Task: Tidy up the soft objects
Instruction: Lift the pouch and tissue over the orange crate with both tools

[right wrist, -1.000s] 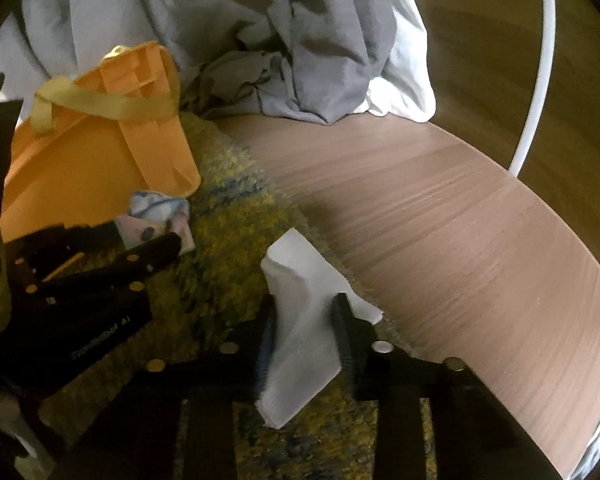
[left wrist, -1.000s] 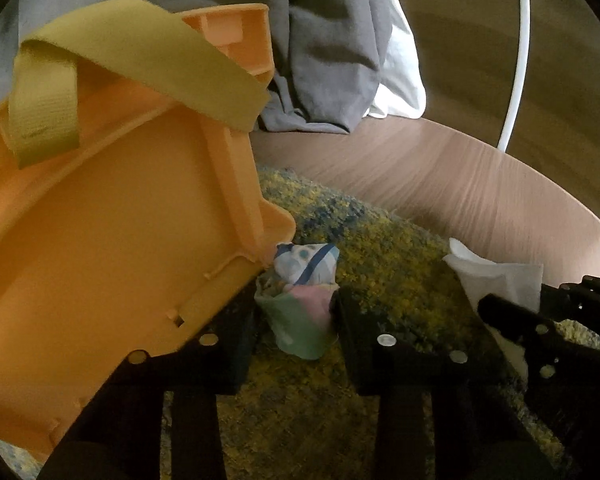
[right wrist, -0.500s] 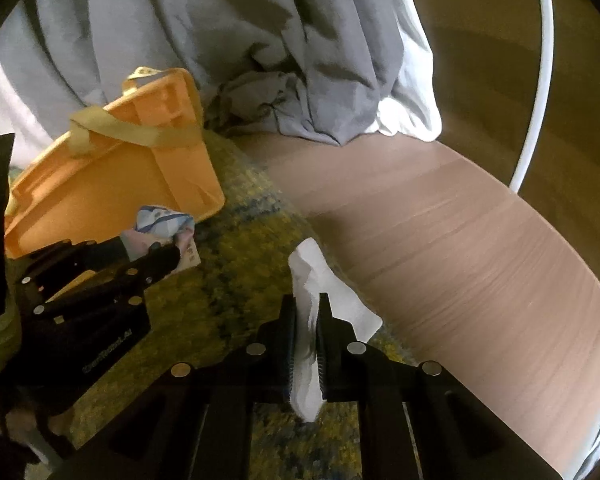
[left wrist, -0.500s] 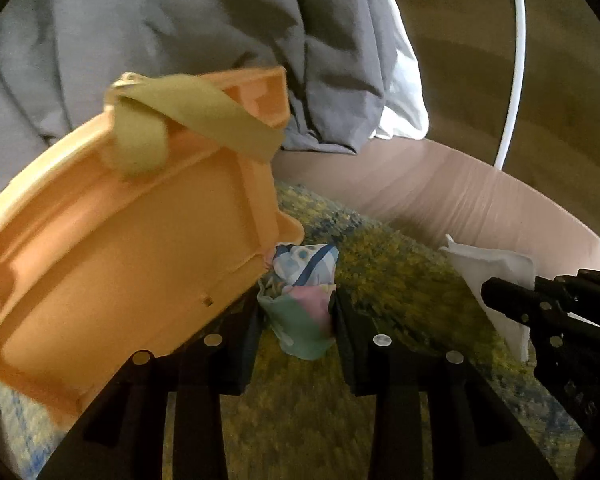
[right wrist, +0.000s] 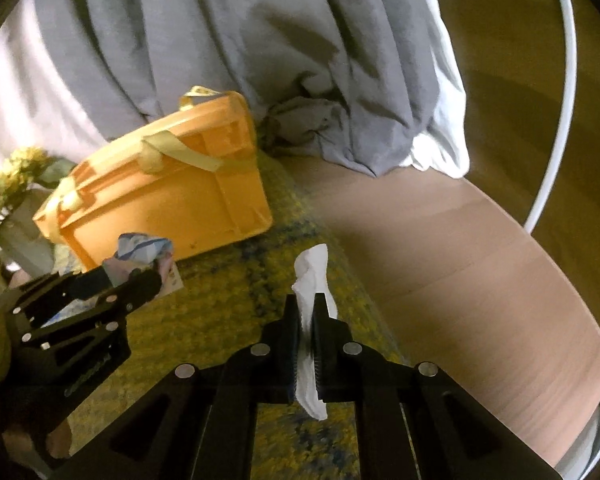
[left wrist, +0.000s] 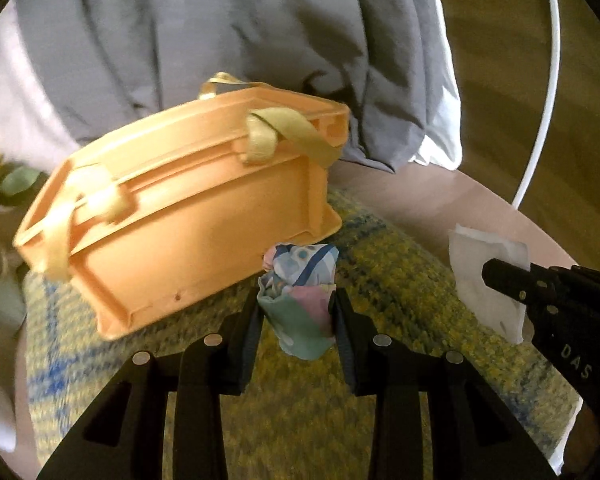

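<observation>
Pinching a thin white paper tissue (right wrist: pixel 309 300), the right tool (right wrist: pixel 307 312) could tear it; the left tool (left wrist: pixel 296 312), clamping a bunched pastel patterned cloth (left wrist: pixel 300 292), may snag the orange plastic basket (left wrist: pixel 188 216).

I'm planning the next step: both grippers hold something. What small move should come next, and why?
Probably carry both pieces toward the orange bin and over its rim. The left gripper is shut on the patterned cloth, the right gripper is shut on the white tissue, and both are lifted above the rug, just in front of the bin's side wall.
</observation>
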Available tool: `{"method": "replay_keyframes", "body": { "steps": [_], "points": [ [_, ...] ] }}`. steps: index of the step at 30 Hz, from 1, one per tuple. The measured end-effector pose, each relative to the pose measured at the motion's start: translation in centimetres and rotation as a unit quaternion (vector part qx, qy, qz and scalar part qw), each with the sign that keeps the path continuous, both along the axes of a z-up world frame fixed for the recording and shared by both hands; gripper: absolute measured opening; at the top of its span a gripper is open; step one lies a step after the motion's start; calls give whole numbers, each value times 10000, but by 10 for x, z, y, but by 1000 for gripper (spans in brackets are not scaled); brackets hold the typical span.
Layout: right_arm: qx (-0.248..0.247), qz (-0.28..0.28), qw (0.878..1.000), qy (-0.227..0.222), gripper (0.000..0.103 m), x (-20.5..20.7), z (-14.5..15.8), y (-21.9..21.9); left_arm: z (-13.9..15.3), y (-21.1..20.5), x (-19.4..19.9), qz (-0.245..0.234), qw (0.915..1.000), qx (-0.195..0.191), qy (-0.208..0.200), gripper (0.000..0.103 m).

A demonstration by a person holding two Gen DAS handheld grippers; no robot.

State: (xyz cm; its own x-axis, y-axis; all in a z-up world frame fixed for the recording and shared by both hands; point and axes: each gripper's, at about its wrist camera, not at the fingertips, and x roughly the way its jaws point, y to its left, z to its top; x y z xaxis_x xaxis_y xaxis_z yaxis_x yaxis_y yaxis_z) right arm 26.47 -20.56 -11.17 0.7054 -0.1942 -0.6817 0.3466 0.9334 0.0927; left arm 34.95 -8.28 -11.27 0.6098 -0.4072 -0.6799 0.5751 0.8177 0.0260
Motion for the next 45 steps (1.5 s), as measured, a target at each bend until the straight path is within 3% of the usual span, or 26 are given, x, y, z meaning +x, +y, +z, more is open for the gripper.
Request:
{"method": "replay_keyframes", "body": {
  "steps": [11,25,45],
  "points": [
    [30,731,9969,-284,7,-3,30,7,38,34,-38,973,9946,-197,-297,34],
    [186,1478,9859,-768,7,4,69,18,83,55,-62,1711,9813,-382,-796,34],
    [134,1691,9688,-1809,7,42,125,12,138,50,-32,1832,9667,-550,-1703,34]
  ]
}}
